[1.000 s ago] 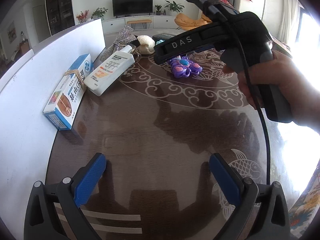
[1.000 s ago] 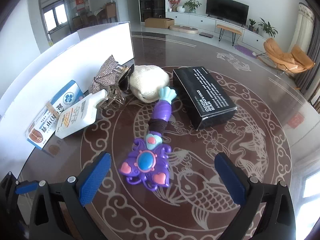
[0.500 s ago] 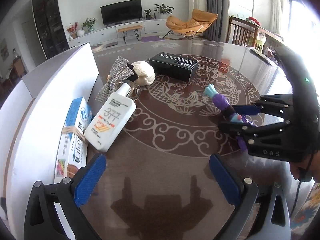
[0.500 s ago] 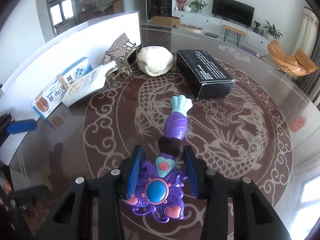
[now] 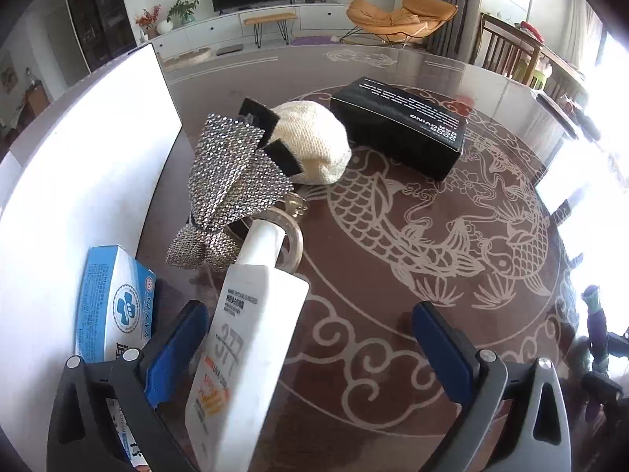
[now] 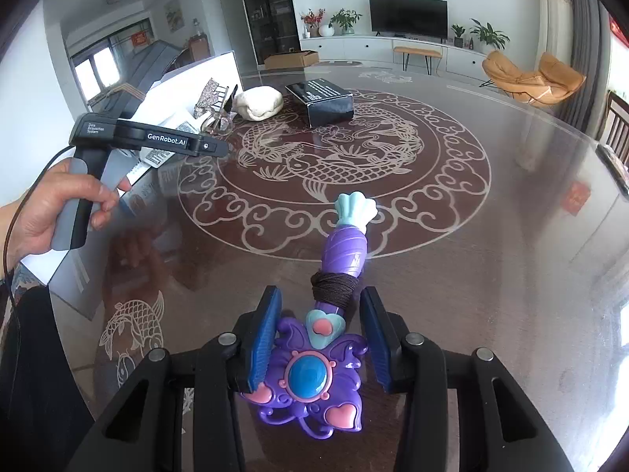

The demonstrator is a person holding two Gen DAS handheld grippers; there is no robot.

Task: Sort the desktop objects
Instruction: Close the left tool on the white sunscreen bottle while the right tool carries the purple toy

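My right gripper [image 6: 320, 338] is shut on a purple toy wand [image 6: 342, 251] and holds it above the round table, away from the other objects. My left gripper [image 5: 310, 346] is open; a white lotion bottle [image 5: 243, 334] lies between its fingers, close to the left finger [image 5: 177, 350]. A blue medicine box [image 5: 112, 306] lies left of the bottle against a white board [image 5: 78, 181]. Beyond them lie a sparkly bow clip [image 5: 232, 181], a cream knitted hat [image 5: 314, 145] and a black box [image 5: 401, 122]. The left gripper's handle [image 6: 129, 141] shows in the right wrist view.
The dark glass table [image 5: 412, 236] bears a pale fish pattern. A clear ring [image 5: 293, 236] lies at the bottle's cap. The white board runs along the table's left edge. Chairs [image 5: 511, 51] stand at the far right side.
My right gripper has lifted the toy wand and drawn it back from the middle of the table. My left gripper has moved forward and left, so the lotion bottle now lies between its fingers.
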